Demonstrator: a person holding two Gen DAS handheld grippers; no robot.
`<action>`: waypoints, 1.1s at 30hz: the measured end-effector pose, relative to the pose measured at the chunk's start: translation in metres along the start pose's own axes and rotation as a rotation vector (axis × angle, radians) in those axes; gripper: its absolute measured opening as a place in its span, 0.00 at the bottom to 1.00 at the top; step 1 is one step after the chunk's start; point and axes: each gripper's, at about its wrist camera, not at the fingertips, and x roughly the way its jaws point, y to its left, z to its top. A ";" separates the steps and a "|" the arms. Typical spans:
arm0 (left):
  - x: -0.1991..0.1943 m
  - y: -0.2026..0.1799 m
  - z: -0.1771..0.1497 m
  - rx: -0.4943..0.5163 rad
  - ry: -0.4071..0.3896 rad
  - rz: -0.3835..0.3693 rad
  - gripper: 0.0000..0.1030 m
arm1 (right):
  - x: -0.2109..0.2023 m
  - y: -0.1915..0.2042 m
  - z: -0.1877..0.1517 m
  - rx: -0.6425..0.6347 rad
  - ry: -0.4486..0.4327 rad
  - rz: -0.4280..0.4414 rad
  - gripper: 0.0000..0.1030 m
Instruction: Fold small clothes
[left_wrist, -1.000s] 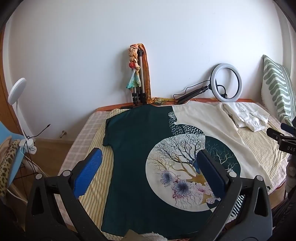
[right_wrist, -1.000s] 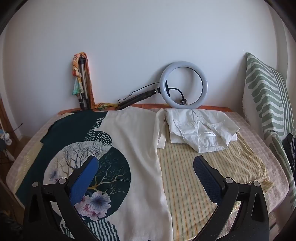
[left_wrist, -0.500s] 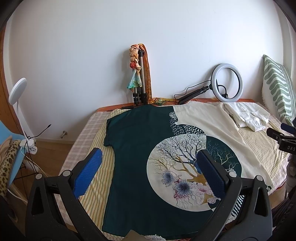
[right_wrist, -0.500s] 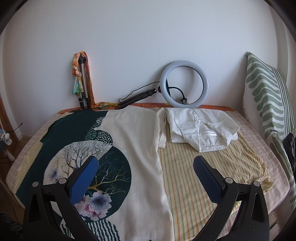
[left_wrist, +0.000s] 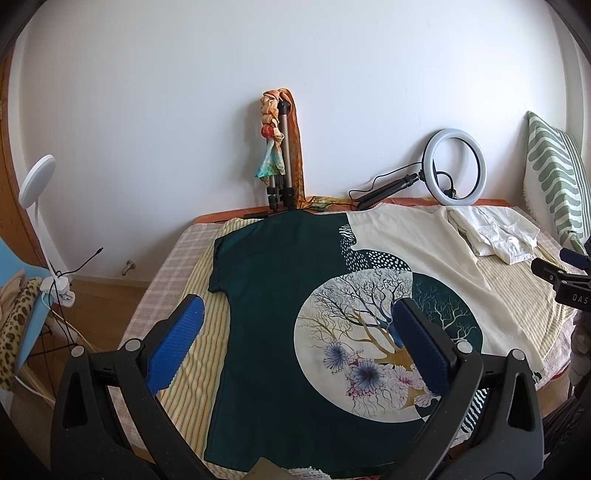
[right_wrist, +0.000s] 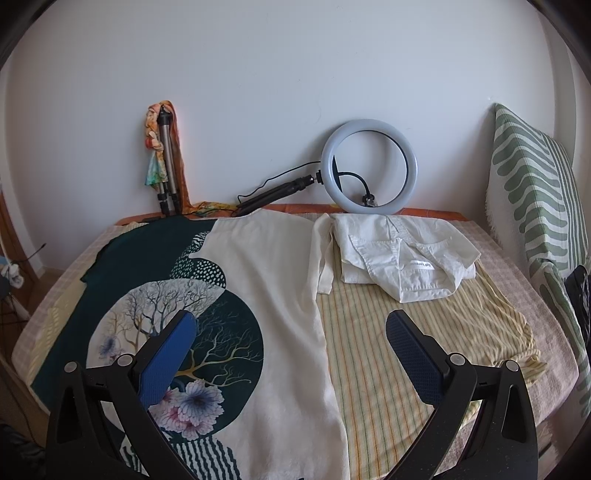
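A T-shirt (left_wrist: 280, 295), half dark green and half cream with a round tree-and-flower print, lies spread flat on the bed; it also shows in the right wrist view (right_wrist: 273, 295). My left gripper (left_wrist: 295, 343) is open and empty, held above the shirt's lower part. My right gripper (right_wrist: 291, 354) is open and empty, above the shirt's cream right edge. A folded white garment (right_wrist: 402, 262) lies at the back right of the bed, and in the left wrist view (left_wrist: 495, 236).
The bed has a yellow striped sheet (right_wrist: 406, 350). A ring light (right_wrist: 369, 166) and a tripod with scarves (right_wrist: 162, 158) lean on the back wall. A green patterned pillow (right_wrist: 535, 206) stands at right. A white lamp (left_wrist: 37, 184) stands on the floor at left.
Both grippers have shifted very slightly; the views are almost the same. The shirt and the folded garment have not moved.
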 end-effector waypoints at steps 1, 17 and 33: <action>0.000 0.000 0.000 -0.001 0.001 0.000 1.00 | 0.000 0.000 0.000 0.000 0.001 0.000 0.99; 0.000 0.001 0.000 -0.001 -0.003 -0.003 1.00 | 0.000 0.001 0.002 -0.002 0.003 -0.001 0.99; 0.000 0.001 -0.002 0.001 -0.004 -0.001 1.00 | 0.002 0.002 0.001 -0.002 0.005 0.001 0.99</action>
